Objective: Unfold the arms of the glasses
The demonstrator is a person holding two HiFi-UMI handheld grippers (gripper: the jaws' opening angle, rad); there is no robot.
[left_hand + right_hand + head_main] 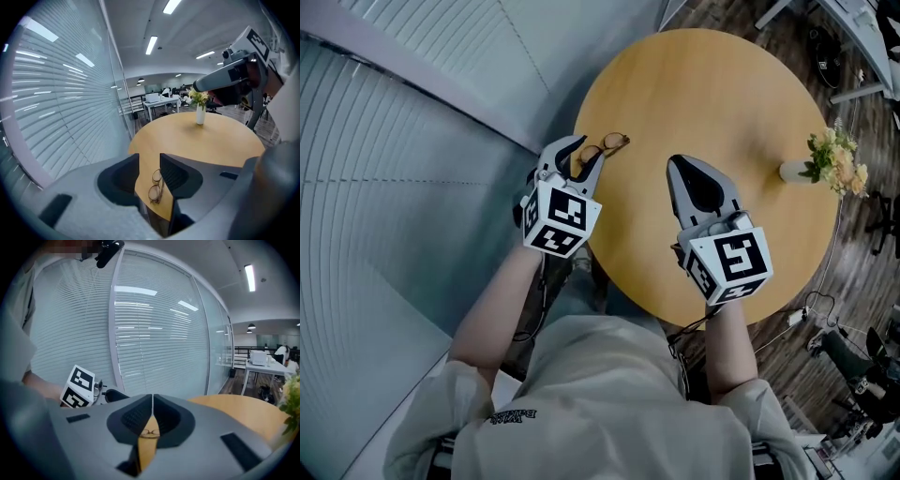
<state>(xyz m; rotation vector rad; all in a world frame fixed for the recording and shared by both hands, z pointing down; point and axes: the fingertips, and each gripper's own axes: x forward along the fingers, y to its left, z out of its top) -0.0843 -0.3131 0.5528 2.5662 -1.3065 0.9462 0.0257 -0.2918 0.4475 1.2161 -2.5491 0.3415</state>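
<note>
Left gripper (579, 155) — jaws apart, empty, poised over the glasses (607, 146) at the table's (722, 94) edge. Right gripper (681, 163): jaws together, empty. Glasses probably light, thin, fragile — steady the frame and pinch one arm gently.
</note>
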